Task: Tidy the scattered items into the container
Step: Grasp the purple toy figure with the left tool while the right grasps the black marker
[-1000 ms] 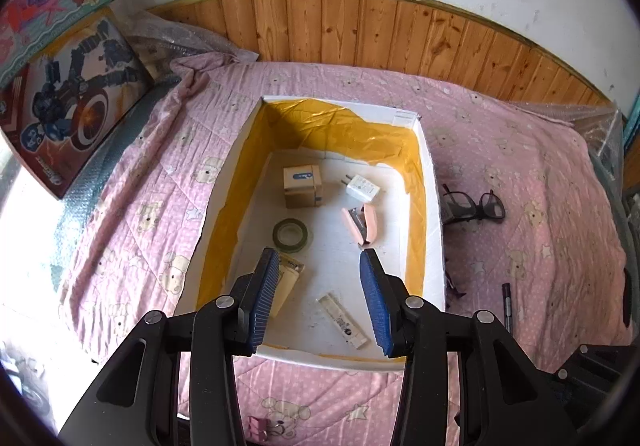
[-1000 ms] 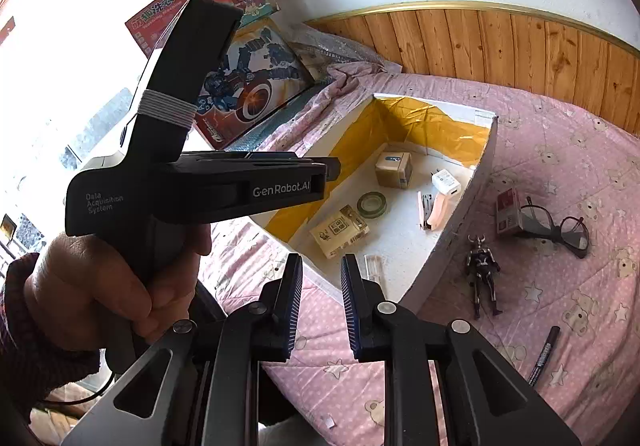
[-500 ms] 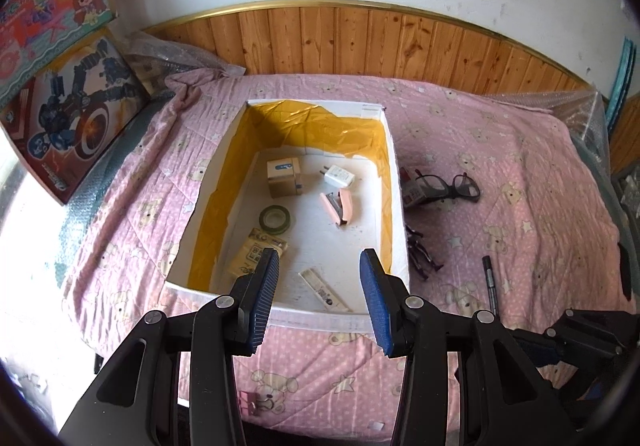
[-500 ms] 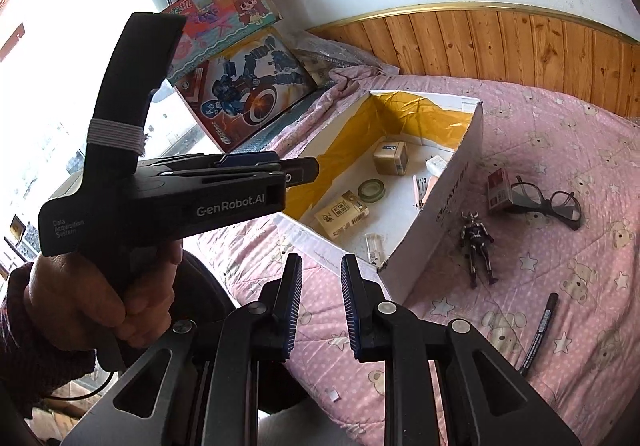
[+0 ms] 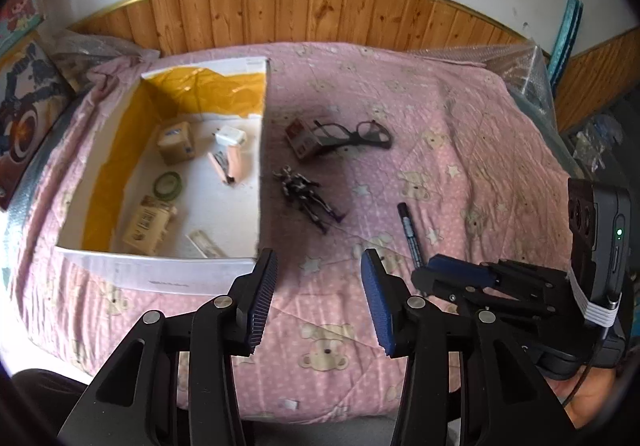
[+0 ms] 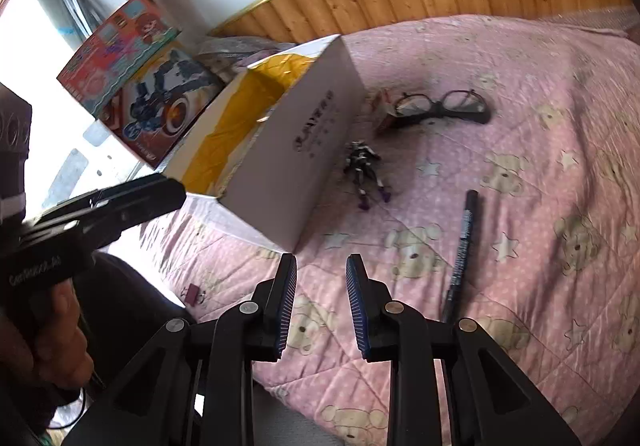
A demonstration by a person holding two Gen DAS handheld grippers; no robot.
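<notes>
The black pen [image 6: 462, 244] lies on the pink quilt [image 5: 460, 118] right of the white box [image 5: 160, 274], long axis running near to far. The toy figure [image 5: 306, 196] lies beside the box wall, legs towards the camera — glasses [image 5: 356, 132] beyond it, apparently resting on a small carton [image 5: 302, 138]. Inside the box: tape roll [image 5: 170, 184], plug [image 5: 230, 136], pink stapler [image 5: 232, 166], cartons. Left gripper [image 5: 320, 288] spread, empty; right gripper [image 6: 322, 280] just been opening, holding nothing.

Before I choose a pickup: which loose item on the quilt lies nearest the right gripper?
The black pen, just right of the right gripper. The figurine, glasses and small carton all lie farther back.
</notes>
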